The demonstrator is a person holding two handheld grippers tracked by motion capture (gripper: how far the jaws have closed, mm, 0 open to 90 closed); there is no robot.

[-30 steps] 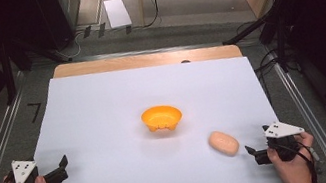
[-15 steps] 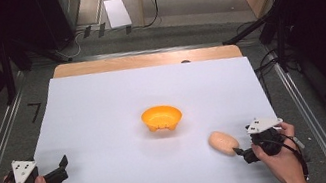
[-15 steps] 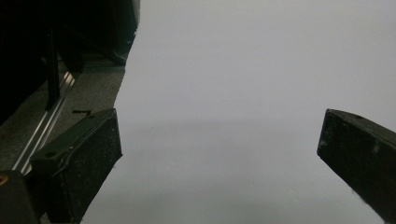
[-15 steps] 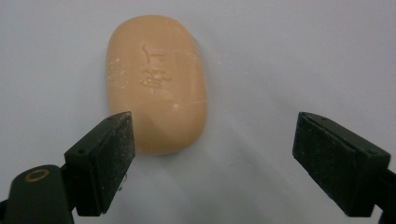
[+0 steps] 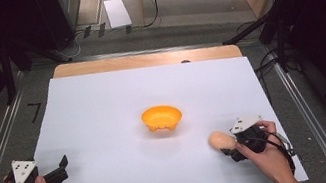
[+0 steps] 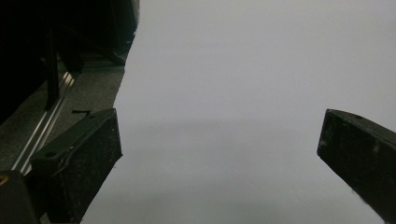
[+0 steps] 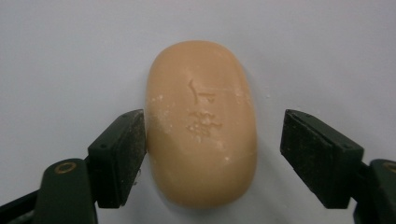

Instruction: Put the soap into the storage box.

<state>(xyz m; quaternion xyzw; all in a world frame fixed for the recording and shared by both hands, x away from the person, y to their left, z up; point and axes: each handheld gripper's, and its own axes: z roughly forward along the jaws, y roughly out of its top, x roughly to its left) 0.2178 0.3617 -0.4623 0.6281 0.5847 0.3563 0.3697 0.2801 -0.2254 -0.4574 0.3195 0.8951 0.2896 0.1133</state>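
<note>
right claw (image 7: 212,154) straddles soap (image 7: 201,122) on table (image 5: 103,112), jaws just closing, left pad touching, right pad still clear; left claw (image 6: 219,158) spread, nothing between.

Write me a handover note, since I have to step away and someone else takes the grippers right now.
Right gripper: jaws astride the peach oval bar of soap, just been closing; one pad touches its side, the other stands off with a gap, so no grip yet.
Left gripper: open, nothing between its jaws, at the near left edge of the white sheet.
Things: the soap lies flat on the sheet near the right front; the orange plastic bowl sits mid-table with nothing visible in it.
Done: right gripper is in place around the soap.
Left: close on the soap and lift; likely carry it to the bowl.
</note>
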